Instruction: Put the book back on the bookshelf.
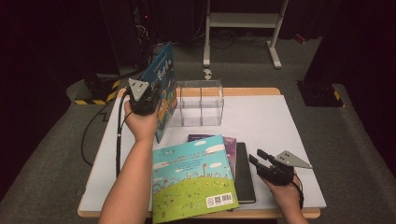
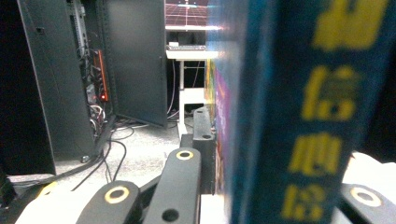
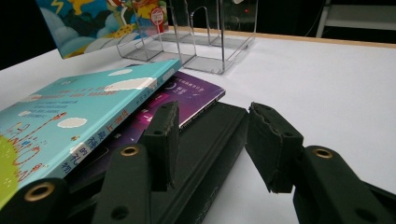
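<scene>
Left tongs (image 1: 148, 103) clamped on upright blue book (image 1: 163, 79), spine vertical; right tongs (image 1: 258, 157) half-open, empty.

Up close on the left gripper (image 2: 219, 154), the blue book (image 2: 299, 107) clamped in it is a blur, its yellow spine lettering unreadable and its top and bottom cut off by the frame. From above, that gripper's jaws are hidden behind its own body and the hand (image 1: 140, 123). Ahead of the right gripper (image 3: 212, 140), the purple book (image 3: 187, 100) lies mostly buried under the light-blue book (image 3: 79, 116), whose near end runs off the frame. The black book (image 3: 210, 154) disappears beneath both.
</scene>
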